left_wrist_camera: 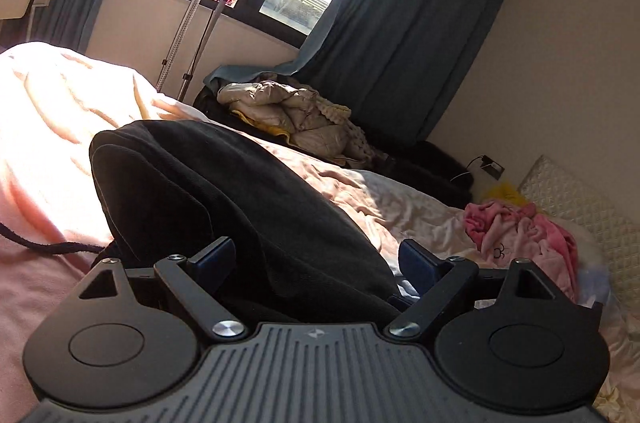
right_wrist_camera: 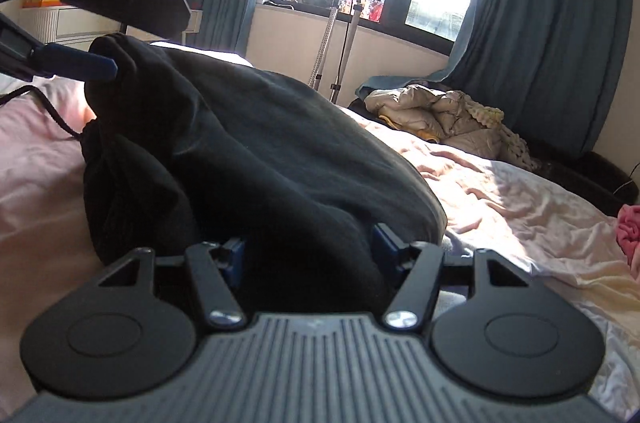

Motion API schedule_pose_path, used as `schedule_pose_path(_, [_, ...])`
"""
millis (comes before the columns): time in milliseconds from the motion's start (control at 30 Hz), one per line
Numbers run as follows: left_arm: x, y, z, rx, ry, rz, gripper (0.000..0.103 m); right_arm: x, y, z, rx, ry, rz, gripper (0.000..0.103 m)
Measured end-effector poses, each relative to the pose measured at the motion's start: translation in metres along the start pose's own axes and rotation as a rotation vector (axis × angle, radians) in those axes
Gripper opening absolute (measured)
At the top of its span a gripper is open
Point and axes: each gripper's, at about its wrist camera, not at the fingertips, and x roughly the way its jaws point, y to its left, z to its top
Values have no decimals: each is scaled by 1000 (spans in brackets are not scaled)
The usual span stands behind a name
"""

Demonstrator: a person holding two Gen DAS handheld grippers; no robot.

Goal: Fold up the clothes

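Observation:
A black garment point(left_wrist_camera: 224, 183) lies bunched on the pink bed sheet point(left_wrist_camera: 48, 127); a black drawstring trails off it to the left. My left gripper point(left_wrist_camera: 316, 259) is low over the sheet with its blue pads wide apart and the cloth lying between them. In the right wrist view the same garment point(right_wrist_camera: 256, 159) fills the middle, and my right gripper point(right_wrist_camera: 308, 243) also stands open with cloth between its pads. The left gripper point(right_wrist_camera: 96, 63) shows at the upper left there, one blue finger touching the garment's raised fold.
A pink fleece item point(left_wrist_camera: 520, 235) lies on the bed at the right by a quilted headboard point(left_wrist_camera: 580, 207). A beige puffy jacket point(left_wrist_camera: 296, 111) lies on a dark couch under the window. Crutches point(left_wrist_camera: 192, 23) lean on the wall. Blue curtains point(left_wrist_camera: 400, 23) hang behind.

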Motion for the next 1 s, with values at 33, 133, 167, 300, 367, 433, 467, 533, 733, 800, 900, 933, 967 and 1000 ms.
schedule_pose_path(33, [7, 5, -1, -45, 44, -60, 91, 2, 1, -1, 0, -2, 0, 61])
schedule_pose_path(133, [21, 15, -4, -154, 105, -176, 91, -5, -1, 0, -10, -27, -13, 21])
schedule_pose_path(167, [24, 17, -4, -159, 101, -187, 91, -9, -4, 1, 1, -41, -16, 18])
schedule_pose_path(300, [36, 24, -2, -189, 79, -231, 91, -36, -20, 10, 104, -116, -56, 12])
schedule_pose_path(367, [41, 32, -2, -232, 60, -245, 91, -47, -25, 13, 136, -137, -74, 11])
schedule_pose_path(433, [42, 41, -1, -270, 17, -233, 91, -53, -29, 11, 159, -141, -78, 11])
schedule_pose_path(467, [43, 45, -1, -285, -6, -213, 91, -56, -31, 10, 169, -140, -78, 11])
schedule_pose_path(533, [41, 57, 2, -339, -77, -155, 90, -57, -29, 7, 154, -132, -83, 11])
schedule_pose_path(733, [43, 88, 9, -380, -149, 89, 54, -43, -8, -5, 65, -68, -80, 15])
schedule_pose_path(800, [43, 89, 8, -358, -164, 124, 47, -37, -4, -10, 56, -50, -79, 16])
schedule_pose_path(900, [35, 82, 14, -311, -202, 136, 42, -39, -8, -8, 101, -48, -64, 16])
schedule_pose_path(933, [34, 81, 17, -302, -204, 124, 39, -42, -9, -7, 99, -57, -68, 16])
schedule_pose_path(967, [34, 79, 21, -294, -204, 108, 39, -44, -9, -7, 102, -63, -68, 16])
schedule_pose_path(1000, [34, 79, 23, -289, -199, 104, 38, -45, -10, -7, 109, -67, -65, 16])
